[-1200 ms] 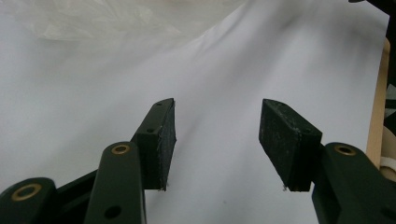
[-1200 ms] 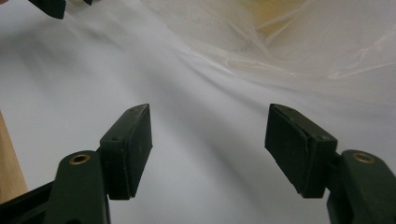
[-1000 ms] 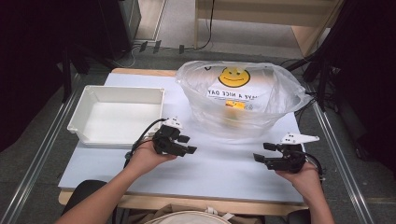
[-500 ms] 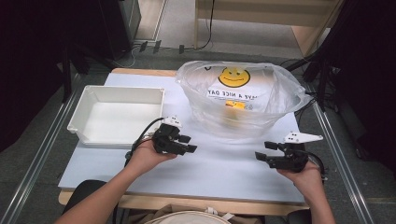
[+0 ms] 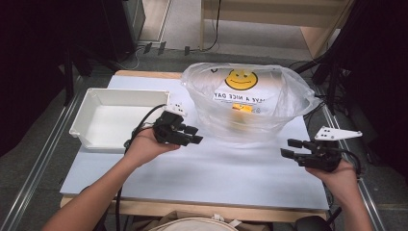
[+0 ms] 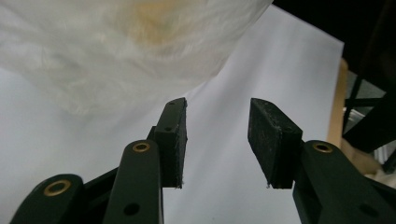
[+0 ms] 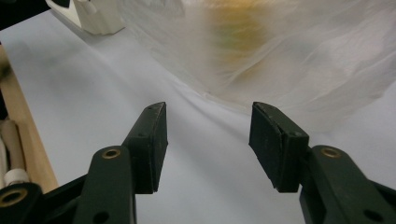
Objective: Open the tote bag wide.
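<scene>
A clear plastic bag (image 5: 250,103) printed with a yellow smiley face bulges at the back middle of the table, with something orange (image 5: 239,109) inside it. My left gripper (image 5: 195,135) hovers just left of the bag's front, pointing right toward it. My right gripper (image 5: 287,148) hovers at the front right, pointing left, a little short of the bag. Both pairs of jaws have just been closing, with nothing between them. In the left gripper view the gripper (image 6: 217,140) stands open below the bag (image 6: 116,46). In the right gripper view the gripper (image 7: 208,142) is open before the bag (image 7: 289,51).
A white rectangular tray (image 5: 86,132) sits at the left of the table, its corner (image 7: 93,16) showing in the right gripper view. A pale sheet (image 5: 216,173) covers the tabletop in front of the bag. Dark stands and cables surround the table.
Both hands have lifted slightly off the table. Each gripper's jaws stand narrower than before. The bag and tray have not moved.
</scene>
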A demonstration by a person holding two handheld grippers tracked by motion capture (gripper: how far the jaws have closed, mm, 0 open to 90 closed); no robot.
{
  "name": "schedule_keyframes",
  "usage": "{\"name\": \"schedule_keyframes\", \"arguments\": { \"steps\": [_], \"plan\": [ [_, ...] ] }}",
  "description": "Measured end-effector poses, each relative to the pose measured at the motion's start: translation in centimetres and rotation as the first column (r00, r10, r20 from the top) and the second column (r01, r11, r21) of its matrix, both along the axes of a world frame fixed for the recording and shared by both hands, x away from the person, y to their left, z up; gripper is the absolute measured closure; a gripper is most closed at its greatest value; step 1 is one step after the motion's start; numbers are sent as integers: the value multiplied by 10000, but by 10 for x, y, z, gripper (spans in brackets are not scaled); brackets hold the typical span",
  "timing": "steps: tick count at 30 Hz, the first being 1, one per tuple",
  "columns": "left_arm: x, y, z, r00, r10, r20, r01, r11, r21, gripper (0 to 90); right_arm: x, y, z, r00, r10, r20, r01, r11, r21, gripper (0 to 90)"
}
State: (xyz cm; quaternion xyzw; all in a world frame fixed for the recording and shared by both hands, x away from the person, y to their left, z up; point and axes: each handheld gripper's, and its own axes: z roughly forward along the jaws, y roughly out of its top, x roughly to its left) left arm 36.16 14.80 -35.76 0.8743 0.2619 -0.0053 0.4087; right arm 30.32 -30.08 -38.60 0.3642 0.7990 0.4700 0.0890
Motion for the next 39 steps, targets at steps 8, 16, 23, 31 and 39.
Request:
{"name": "schedule_keyframes", "arguments": {
  "steps": [8, 16, 23, 31, 39],
  "plan": [
    [15, 3, 49, 9977, -614, 285, 620, 9978, -215, 602, 7, -31, 41, 9923, 916, 827, -921, 9957, 20, 537],
    [32, 7, 83, 9951, -679, 712, 699, 9972, -261, 604, 23, -45, 77, 9760, 1748, 1299, -1717, 9845, -352, 546],
    [50, 3, 108, 9907, -914, 1011, 935, 9955, -154, 623, 45, -41, 105, 9649, 2198, 1437, -2114, 9748, -715, 558],
    [81, -9, 133, 9881, -864, 1269, 839, 9962, 247, 680, 77, -27, 134, 9589, 2289, 1679, -2183, 9727, -789, 568],
    [106, -29, 147, 9851, -1024, 1381, 993, 9946, 292, 714, 109, -3, 154, 9521, 2426, 1864, -2283, 9690, -949, 575]
  ]
}}
